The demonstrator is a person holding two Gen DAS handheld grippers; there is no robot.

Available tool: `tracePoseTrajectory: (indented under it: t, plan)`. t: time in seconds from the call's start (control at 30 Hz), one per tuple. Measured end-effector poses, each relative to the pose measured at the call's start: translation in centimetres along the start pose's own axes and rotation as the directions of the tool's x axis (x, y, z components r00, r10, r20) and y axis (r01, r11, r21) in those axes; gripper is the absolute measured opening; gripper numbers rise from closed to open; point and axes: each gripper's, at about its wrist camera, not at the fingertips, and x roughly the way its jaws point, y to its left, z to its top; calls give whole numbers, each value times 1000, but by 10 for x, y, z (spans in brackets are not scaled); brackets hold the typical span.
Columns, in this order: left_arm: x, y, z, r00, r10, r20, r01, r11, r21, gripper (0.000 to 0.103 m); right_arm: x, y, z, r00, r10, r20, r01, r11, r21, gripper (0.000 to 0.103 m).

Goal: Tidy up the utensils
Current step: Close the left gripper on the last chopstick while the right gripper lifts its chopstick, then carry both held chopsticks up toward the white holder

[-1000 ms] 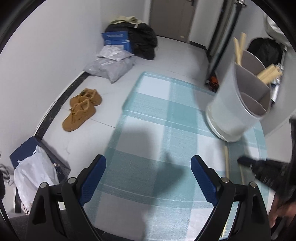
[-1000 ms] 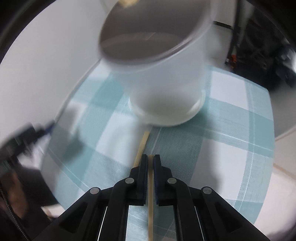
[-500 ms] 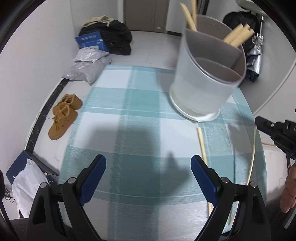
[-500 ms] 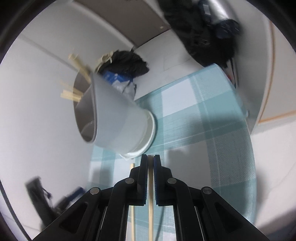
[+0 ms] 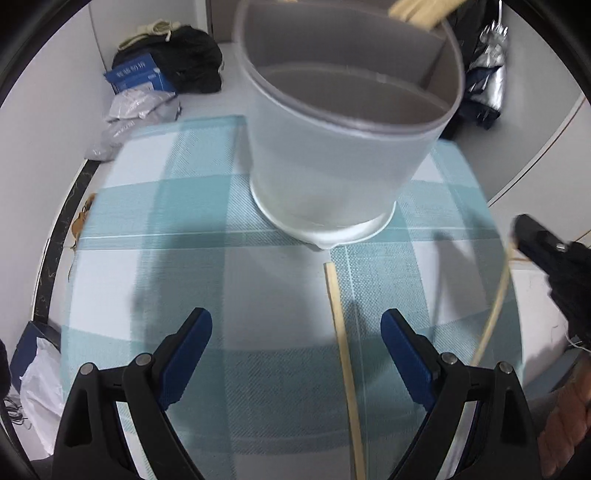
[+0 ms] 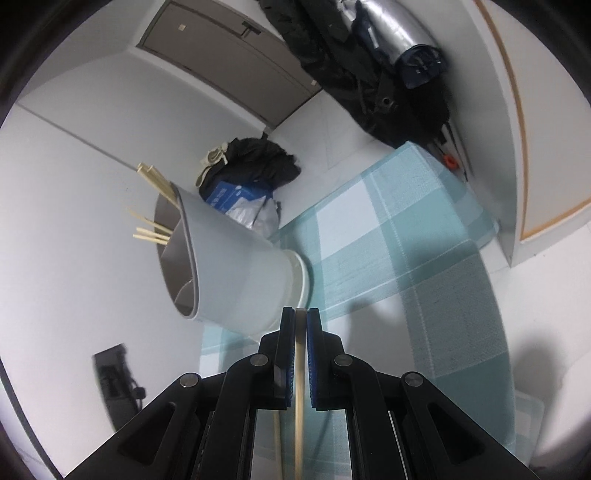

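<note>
A white divided utensil holder (image 5: pixel 343 147) stands on the teal checked tablecloth (image 5: pixel 155 206), with several wooden chopsticks (image 5: pixel 417 11) in its far compartment. One loose chopstick (image 5: pixel 341 347) lies on the cloth in front of it. My left gripper (image 5: pixel 295 339) is open and empty, just short of the holder. My right gripper (image 6: pixel 300 321) is shut on a chopstick (image 6: pixel 299 387) and has lifted it off the cloth; it shows at the right in the left wrist view (image 5: pixel 493 317). The holder (image 6: pixel 232 266) appears tilted in the rolled right wrist view.
Beyond the table's far edge lie a black bag (image 5: pixel 177 59), a blue box (image 5: pixel 138 75) and grey plastic bags (image 5: pixel 136 110) on the floor. A folded umbrella (image 5: pixel 487 74) leans at the right. A white bag (image 5: pixel 37 373) sits at lower left.
My left gripper has moved in close to the holder, which now fills the upper view. My right gripper has lifted and rolled with the chopstick held.
</note>
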Motion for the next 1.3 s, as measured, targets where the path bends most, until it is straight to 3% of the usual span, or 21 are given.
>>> tracePoseTrajectory:
  t: [0.13,0.27,0.43,0.53,0.63,0.67,0.7,0.73,0.87,1.03,1.13,1.3]
  plan:
    - [11,-6,1,999,35,-23,-34,999,16,90,-11,-8,2,999,-13,30,12,999,36,5]
    - [18,-16,1,991,129,-26,-127,988,83,90,-26,-13,4,998,-17,54,15,999,43,5]
    - [21,-10,2,995,99,-25,-99,995,7,88,-29,-17,6,999,-3,52,0,998,62,5]
    - [19,-7,2,997,70,-39,-71,997,-28,75,-28,-17,7,998,-3,56,0,998,56,5]
    - [13,-9,-2,996,79,-41,-80,997,-21,53,-29,-16,7,998,7,60,-10,998,55,5]
    - [10,-11,-4,997,74,-37,-75,997,-9,37,-29,-16,7,998,8,57,-11,998,54,5]
    - [7,-13,-6,998,60,-28,-60,998,6,11,-28,-17,7,999,9,53,-12,998,57,5]
    - [6,-15,-8,998,63,-23,-63,998,26,3,-27,-18,6,999,13,43,-16,998,65,5]
    - [4,-16,-12,996,85,-17,-84,995,47,3,-25,-17,3,1000,7,28,-9,998,62,5]
    - [-3,-13,-8,998,56,-21,-55,998,33,3,-30,-7,0,999,-9,46,8,1000,7,5]
    - [-18,-14,1,999,13,50,-15,1000,26,3,-33,-4,-1,998,-15,53,15,1000,-4,5]
    - [-51,-6,-4,985,-62,163,58,998,34,3,-41,4,-2,995,-26,97,28,999,-24,5]
